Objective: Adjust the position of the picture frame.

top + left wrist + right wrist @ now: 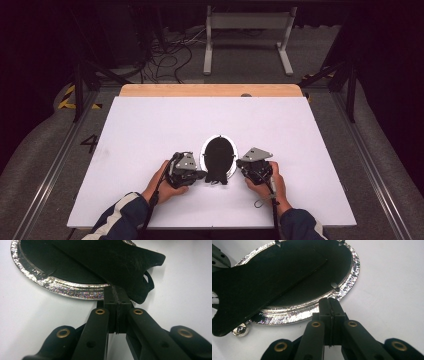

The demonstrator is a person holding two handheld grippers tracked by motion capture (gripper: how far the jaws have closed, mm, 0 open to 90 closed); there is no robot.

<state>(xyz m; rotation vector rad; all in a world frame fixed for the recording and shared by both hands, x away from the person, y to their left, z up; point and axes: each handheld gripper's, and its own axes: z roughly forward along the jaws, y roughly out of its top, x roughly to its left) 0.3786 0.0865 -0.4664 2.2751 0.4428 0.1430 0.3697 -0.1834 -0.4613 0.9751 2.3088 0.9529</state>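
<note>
An oval silver picture frame (204, 152) lies face down near the front middle of the white table, its black back up. A black easel flap (216, 176) sticks out over the near rim. My left gripper (202, 175) is shut at the frame's near left. Its tips (116, 290) meet the silver rim (75, 291) just under the flap (112, 260). My right gripper (241, 164) is shut at the frame's right side. Its tips (331, 301) touch the glittery rim (352, 277), close to a small back clip (336, 288). Nothing shows between either pair of jaws.
The white tabletop (150, 125) has a wooden strip (210, 90) along its far edge. Beyond it on the dark floor are cables (165, 60) and a white metal stand (247, 35). Metal rails (55, 160) run down both sides of the table.
</note>
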